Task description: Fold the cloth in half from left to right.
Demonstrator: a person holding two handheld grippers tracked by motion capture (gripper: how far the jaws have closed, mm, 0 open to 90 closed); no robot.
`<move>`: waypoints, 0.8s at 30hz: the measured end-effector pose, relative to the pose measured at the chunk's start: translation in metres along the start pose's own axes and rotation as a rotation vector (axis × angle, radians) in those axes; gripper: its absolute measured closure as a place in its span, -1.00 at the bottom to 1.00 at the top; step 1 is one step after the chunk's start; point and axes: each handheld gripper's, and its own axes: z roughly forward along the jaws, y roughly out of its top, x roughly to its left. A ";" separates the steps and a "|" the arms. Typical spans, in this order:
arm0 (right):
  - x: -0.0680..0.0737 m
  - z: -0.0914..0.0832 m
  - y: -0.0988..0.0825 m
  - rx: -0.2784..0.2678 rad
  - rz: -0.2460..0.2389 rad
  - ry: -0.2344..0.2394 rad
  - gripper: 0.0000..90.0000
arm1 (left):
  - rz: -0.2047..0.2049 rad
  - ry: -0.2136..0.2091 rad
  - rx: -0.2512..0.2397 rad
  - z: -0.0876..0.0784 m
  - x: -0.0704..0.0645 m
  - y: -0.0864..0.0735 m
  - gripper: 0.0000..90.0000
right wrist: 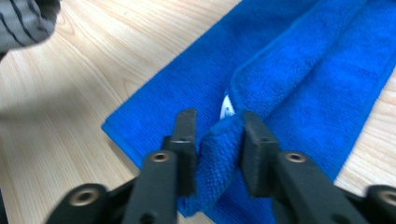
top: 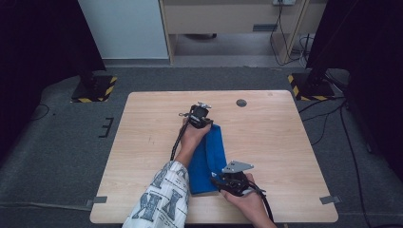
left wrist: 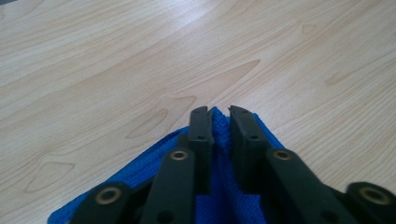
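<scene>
Now left hand-held gripper (left wrist: 220, 112) narrowly parted over blue towel (top: 209, 159) corner; right hand-held gripper (right wrist: 215, 122) loosely parted around towel fold.

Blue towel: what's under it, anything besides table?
The blue towel lies folded lengthwise on the wooden table; bare wood shows all around it. A small white tag peeks from the fold. Anything beneath the layers is covered.

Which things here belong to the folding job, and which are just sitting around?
In use:
- blue towel, folded lengthwise on the table
- left gripper at its far end
- right gripper at its near end

Lying about:
- tape pieces at the table's near corners
- dark round cap in the tabletop
</scene>
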 end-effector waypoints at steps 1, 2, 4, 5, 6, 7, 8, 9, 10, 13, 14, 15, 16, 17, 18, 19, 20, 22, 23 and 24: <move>-0.001 -0.001 -0.001 0.008 -0.007 -0.002 0.38 | -0.005 -0.013 -0.013 -0.001 0.000 0.000 0.58; -0.003 -0.003 -0.003 0.004 -0.024 -0.020 0.31 | -0.005 -0.024 -0.028 -0.002 0.000 0.001 0.51; -0.006 -0.005 -0.004 0.001 -0.024 -0.038 0.21 | -0.008 -0.030 -0.051 -0.006 -0.001 0.003 0.42; -0.006 -0.005 -0.004 0.001 -0.024 -0.038 0.21 | -0.008 -0.030 -0.051 -0.006 -0.001 0.003 0.11; -0.011 -0.008 -0.004 -0.003 -0.003 -0.045 -0.07 | -0.012 -0.039 -0.065 -0.009 -0.001 0.004 0.11; -0.014 -0.010 -0.004 -0.001 0.001 -0.048 -0.16 | -0.011 -0.041 -0.074 -0.011 0.000 0.005 0.02; -0.015 -0.012 -0.004 -0.008 0.002 -0.057 -0.20 | -0.010 -0.044 -0.078 -0.013 0.000 0.005 -0.06; -0.019 -0.014 -0.003 -0.017 0.006 -0.066 -0.33 | -0.005 -0.050 -0.081 -0.016 0.000 0.006 -0.21; -0.019 -0.014 -0.003 -0.017 0.006 -0.066 -0.33 | 0.002 -0.052 -0.083 -0.020 0.000 0.006 -0.21; -0.025 -0.017 -0.001 -0.028 0.014 -0.084 -0.50 | 0.037 -0.049 -0.113 -0.034 0.005 0.003 -0.38; -0.025 -0.017 -0.001 -0.028 0.014 -0.084 -0.50 | 0.037 -0.049 -0.113 -0.034 0.005 0.003 -0.42; -0.026 -0.016 0.000 -0.030 0.014 -0.086 -0.53 | 0.035 -0.047 -0.116 -0.037 0.006 0.002 -0.42; -0.028 -0.016 0.001 -0.030 0.017 -0.090 -0.55 | 0.034 -0.044 -0.117 -0.040 0.008 0.001 -0.46; -0.031 -0.014 0.002 -0.031 0.024 -0.089 -0.58 | 0.033 -0.038 -0.120 -0.044 0.011 -0.001 -0.53; -0.031 -0.014 0.002 -0.031 0.024 -0.089 -0.58 | 0.032 -0.033 -0.121 -0.046 0.012 -0.003 -0.53; -0.032 -0.013 0.002 -0.032 0.022 -0.090 -0.60 | 0.032 -0.028 -0.121 -0.048 0.014 -0.004 -0.57; -0.033 -0.011 0.003 -0.032 0.022 -0.094 -0.61 | 0.032 -0.028 -0.118 -0.050 0.016 -0.006 -0.59; -0.036 -0.008 0.004 -0.024 0.016 -0.089 -0.65 | 0.035 -0.029 -0.116 -0.055 0.019 -0.010 -0.65; -0.038 -0.005 0.006 -0.030 0.013 -0.088 -0.66 | 0.035 -0.027 -0.123 -0.060 0.023 -0.014 -0.70; -0.038 -0.005 0.006 -0.030 0.013 -0.088 -0.66 | 0.035 -0.027 -0.123 -0.060 0.023 -0.014 -0.72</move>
